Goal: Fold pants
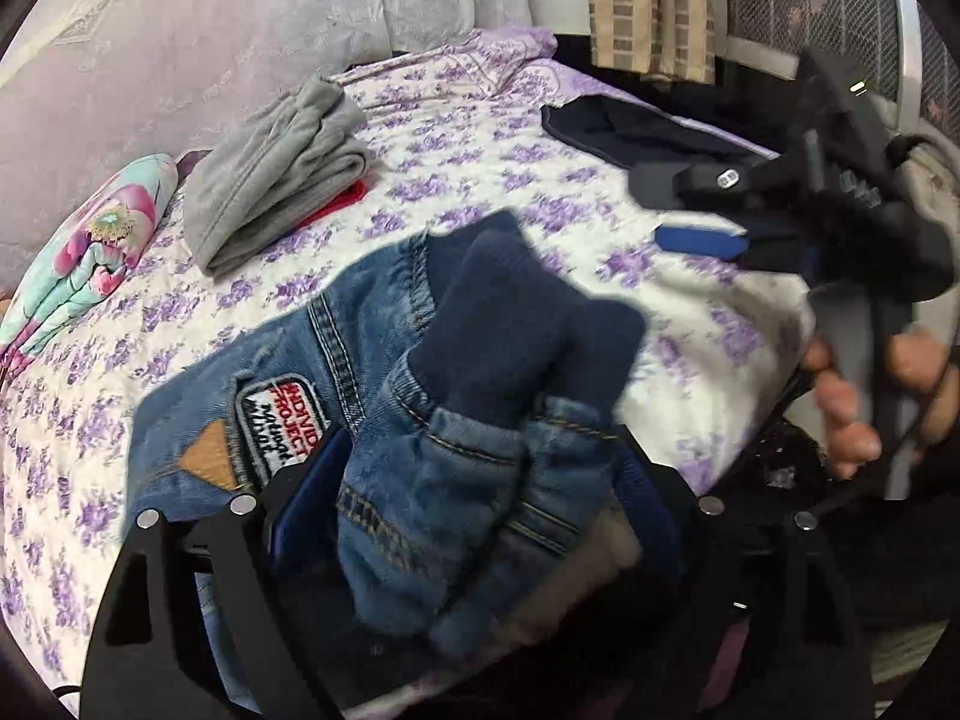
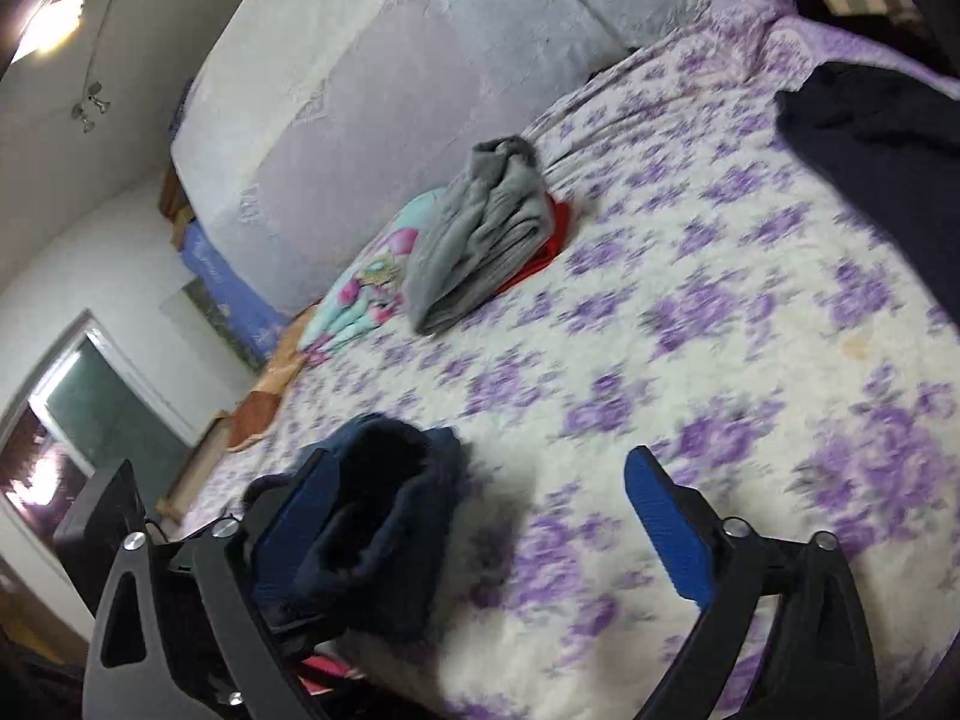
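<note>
Small blue denim pants [image 1: 336, 372] with dark navy knit cuffs and a sewn patch are bunched up above the bed. My left gripper [image 1: 474, 516] is shut on the pants, with the denim squeezed between its blue pads. My right gripper [image 2: 480, 516] is open and holds nothing; its fingers hang over the bedspread. A dark navy part of the pants [image 2: 372, 516] lies against its left finger [image 2: 300, 510]. The right gripper also shows in the left wrist view [image 1: 702, 222], up at the right, held by a hand.
The bed has a white spread with purple flowers [image 2: 690, 312]. Folded grey clothing on something red [image 1: 276, 180] lies at the back left beside a floral pillow [image 1: 90, 252]. A dark navy garment [image 2: 870, 138] lies at the back right. A padded headboard [image 2: 390, 90] stands behind.
</note>
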A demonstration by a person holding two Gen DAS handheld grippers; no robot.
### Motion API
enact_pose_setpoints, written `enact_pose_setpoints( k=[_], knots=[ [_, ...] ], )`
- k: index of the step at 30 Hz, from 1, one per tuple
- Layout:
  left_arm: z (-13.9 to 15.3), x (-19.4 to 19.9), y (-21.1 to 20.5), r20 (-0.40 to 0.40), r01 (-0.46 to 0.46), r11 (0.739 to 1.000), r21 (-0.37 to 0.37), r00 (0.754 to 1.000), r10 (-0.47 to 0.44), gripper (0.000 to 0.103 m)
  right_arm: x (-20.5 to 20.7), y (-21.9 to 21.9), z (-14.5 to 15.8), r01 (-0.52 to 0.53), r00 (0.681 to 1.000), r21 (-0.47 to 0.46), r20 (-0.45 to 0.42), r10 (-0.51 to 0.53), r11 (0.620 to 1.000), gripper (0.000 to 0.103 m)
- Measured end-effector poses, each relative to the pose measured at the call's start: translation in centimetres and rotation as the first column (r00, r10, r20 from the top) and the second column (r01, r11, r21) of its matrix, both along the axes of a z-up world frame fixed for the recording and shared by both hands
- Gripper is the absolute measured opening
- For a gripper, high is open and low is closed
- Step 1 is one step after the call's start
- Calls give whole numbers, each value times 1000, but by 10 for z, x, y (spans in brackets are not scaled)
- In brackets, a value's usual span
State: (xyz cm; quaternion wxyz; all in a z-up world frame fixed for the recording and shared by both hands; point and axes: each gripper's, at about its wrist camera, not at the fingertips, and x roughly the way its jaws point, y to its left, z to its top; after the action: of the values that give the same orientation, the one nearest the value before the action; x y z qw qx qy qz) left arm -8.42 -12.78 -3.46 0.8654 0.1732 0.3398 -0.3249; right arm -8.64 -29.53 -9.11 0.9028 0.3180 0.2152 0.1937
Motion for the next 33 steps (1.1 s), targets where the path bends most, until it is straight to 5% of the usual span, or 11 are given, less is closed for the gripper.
enact_pose_setpoints(
  k=[4, 8, 10, 15, 16, 17, 19, 23, 26, 30, 33],
  knots=[
    [34, -30, 24, 78, 56, 992, -114, 996, -47, 98, 27, 22, -15, -249, 961, 185, -73, 266, 951, 99],
    [13, -5, 49, -71, -26, 986, -163, 997, 14, 98, 49, 39, -26, -287, 943, 224, -108, 316, 931, 98],
    [-13, 16, 64, -186, -76, 975, -211, 982, 36, 98, 46, 52, -2, -333, 940, 116, -36, 339, 936, 62],
    [-8, 9, 67, -128, -63, 968, -243, 991, 32, 98, 40, 73, 47, -407, 906, -67, 94, 412, 911, 26],
    [-10, 12, 65, -122, -71, 967, -245, 992, 42, 98, 52, 71, 39, -358, 931, -108, 35, 364, 927, 27],
    [-13, 17, 63, -123, -76, 967, -243, 991, 47, 98, 65, 66, 25, -325, 946, -115, -52, 321, 939, 40],
    [-28, 27, 52, -123, -68, 971, -228, 992, 41, 98, 85, 60, -14, -291, 934, -86, -240, 263, 953, 47],
    [-29, 23, 40, -68, -56, 984, -169, 997, 45, 98, 65, 51, -20, -275, 943, -36, -204, 263, 961, 77],
    [-7, 25, 70, -161, -52, 955, -291, 987, 4, 98, 40, 39, -6, -276, 954, 43, -109, 279, 960, 99],
    [16, 25, 141, -160, -149, 898, -415, 983, 89, 98, 29, 36, -2, -391, 914, 144, -57, 402, 909, 100],
    [-5, 47, 198, -303, -308, 829, -467, 936, 177, 98, 33, 46, -12, -412, 897, 146, -106, 429, 899, 100]
  ],
)
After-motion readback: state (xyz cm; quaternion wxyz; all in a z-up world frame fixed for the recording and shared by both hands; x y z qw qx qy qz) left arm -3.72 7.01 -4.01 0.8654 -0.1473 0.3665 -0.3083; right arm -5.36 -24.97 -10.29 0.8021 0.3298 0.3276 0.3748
